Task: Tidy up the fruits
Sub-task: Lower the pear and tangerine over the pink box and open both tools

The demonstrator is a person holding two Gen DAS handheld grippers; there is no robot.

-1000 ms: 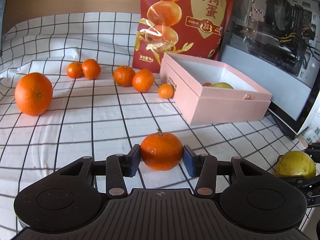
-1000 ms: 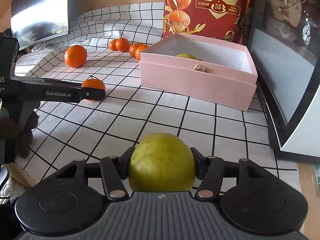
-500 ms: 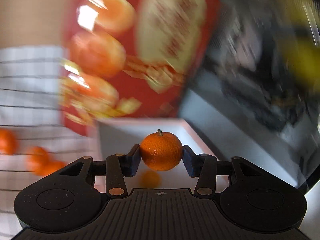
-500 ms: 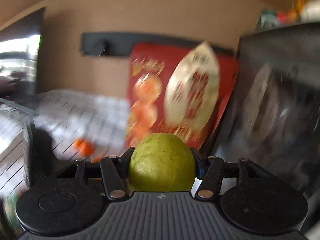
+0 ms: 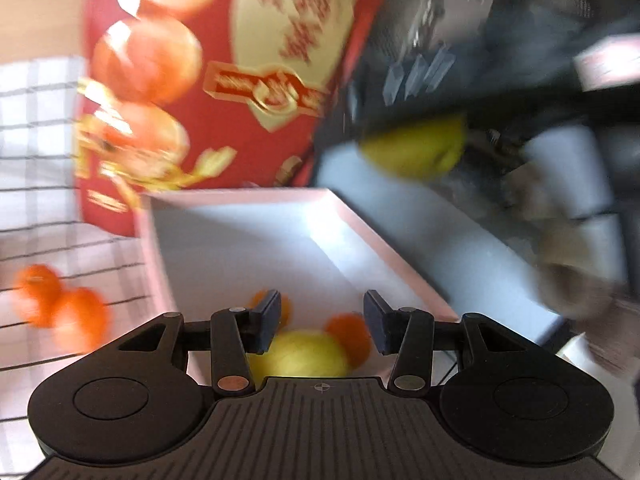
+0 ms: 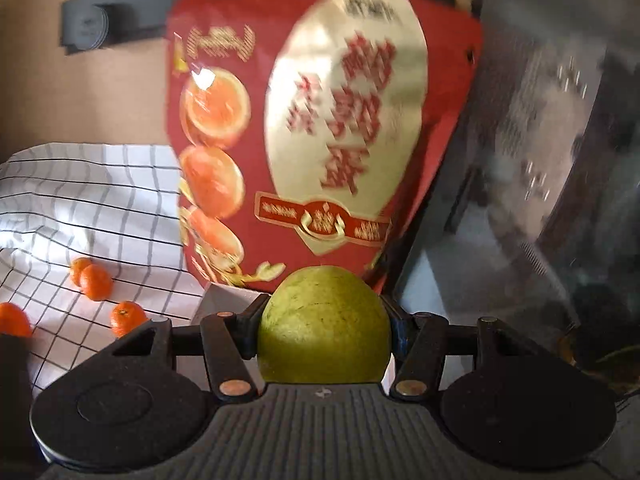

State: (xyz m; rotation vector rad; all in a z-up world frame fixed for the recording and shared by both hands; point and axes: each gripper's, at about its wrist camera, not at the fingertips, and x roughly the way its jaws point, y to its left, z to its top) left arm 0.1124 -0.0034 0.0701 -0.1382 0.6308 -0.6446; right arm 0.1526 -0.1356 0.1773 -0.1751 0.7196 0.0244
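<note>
Now over the pink box [image 5: 400,252]: left gripper [image 5: 320,322] spread, empty, tilted down above a yellow fruit [image 5: 298,354] and two mandarins [image 5: 348,336] on the box floor. Right gripper [image 6: 323,330] pinches the green fruit [image 6: 323,326], raised, aimed down toward the red bag [image 6: 320,140]. To place well, I'd bring green fruit low over bare floor, clear of the rim, then release. Loose mandarins [image 6: 94,282] wait on the tabletop [image 6: 80,200].
</note>
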